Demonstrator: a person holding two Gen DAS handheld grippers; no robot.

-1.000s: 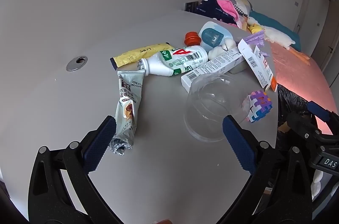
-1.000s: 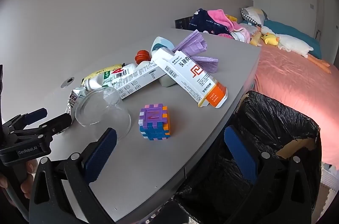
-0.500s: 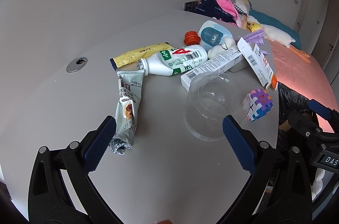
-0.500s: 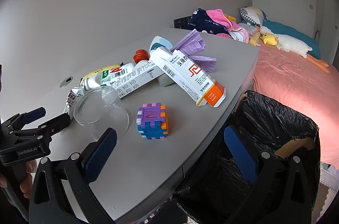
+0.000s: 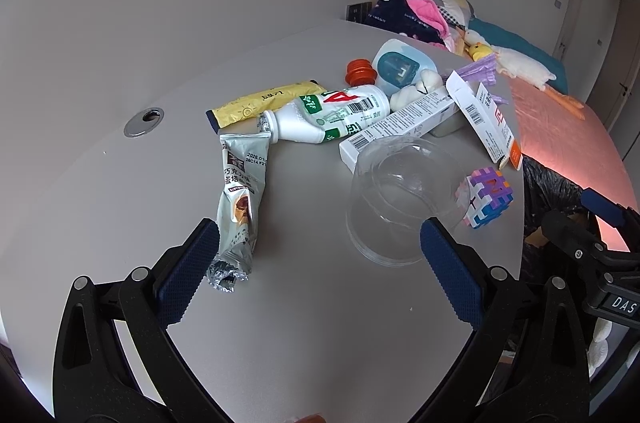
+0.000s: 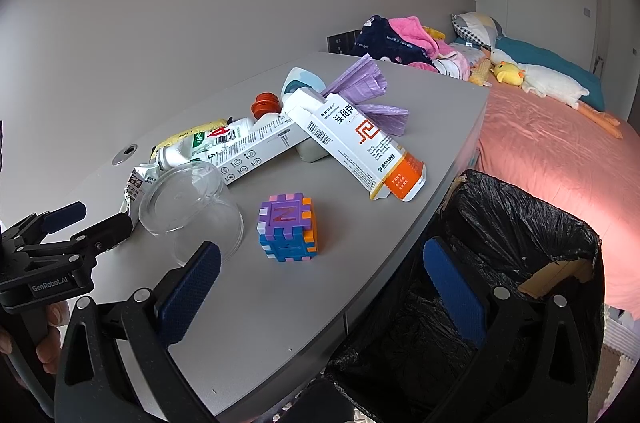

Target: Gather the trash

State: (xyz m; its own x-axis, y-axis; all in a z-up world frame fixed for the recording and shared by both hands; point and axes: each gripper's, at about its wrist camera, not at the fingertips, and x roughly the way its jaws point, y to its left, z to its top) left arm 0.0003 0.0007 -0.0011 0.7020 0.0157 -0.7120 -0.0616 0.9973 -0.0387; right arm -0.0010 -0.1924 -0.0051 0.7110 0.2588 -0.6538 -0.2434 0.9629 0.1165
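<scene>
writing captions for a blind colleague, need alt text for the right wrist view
An open right gripper hovers over a grey table's edge, beside a black-lined bin. On the table lie a colourful cube, an upturned clear cup, cartons, a bottle and wrappers; the left gripper enters at left.

left gripper body (image 6: pixel 48 287): we read "GenRobot.AI"
right gripper body (image 5: pixel 618 305): we read "DAS"
cube (image 6: pixel 288 227): "N"
silver wrapper (image 5: pixel 240 191): "2026.01"

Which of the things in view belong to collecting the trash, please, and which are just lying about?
Trash job: wrapper, yellow sachet, bottle, long box, orange-tipped box, bin bag.

Lying about: puzzle cube, glass cup, plush duck, clothes.
</scene>
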